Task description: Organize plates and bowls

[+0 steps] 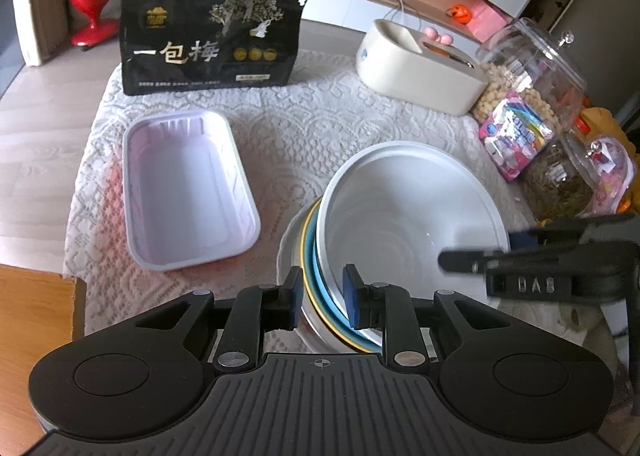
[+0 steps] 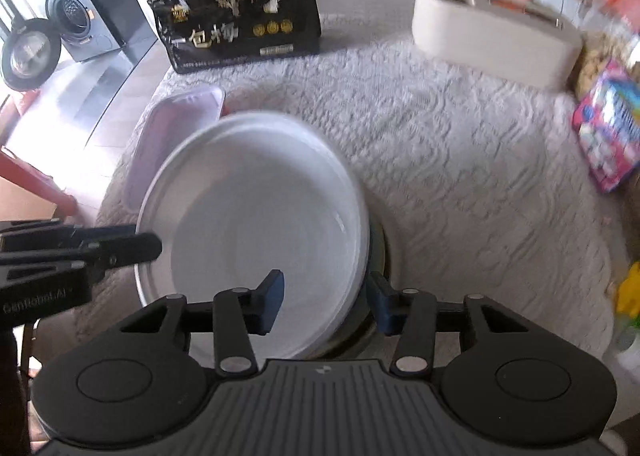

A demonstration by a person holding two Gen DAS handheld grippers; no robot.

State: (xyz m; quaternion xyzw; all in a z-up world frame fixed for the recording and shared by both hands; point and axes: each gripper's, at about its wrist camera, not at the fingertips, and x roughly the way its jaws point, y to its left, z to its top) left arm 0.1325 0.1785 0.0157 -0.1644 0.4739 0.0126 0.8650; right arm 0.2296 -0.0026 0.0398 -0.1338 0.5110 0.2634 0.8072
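a white lace tablecloth (image 1: 320, 124) covers the table, with a black snack bag (image 1: 212, 36) and a cream box (image 1: 416, 68) at the far side and a pale rectangular tray (image 1: 184, 192) lying left of a stack of bowls (image 1: 316, 256). the left gripper (image 1: 322, 296) pinches the stack's near rims, the tilted white bowl (image 1: 404, 216) uppermost. the right gripper (image 2: 326, 302) straddles the white bowl's rim (image 2: 352, 284), but whether its pads press cannot be told.

four stacked bowls (image 1: 400, 216), one tray (image 1: 188, 192)
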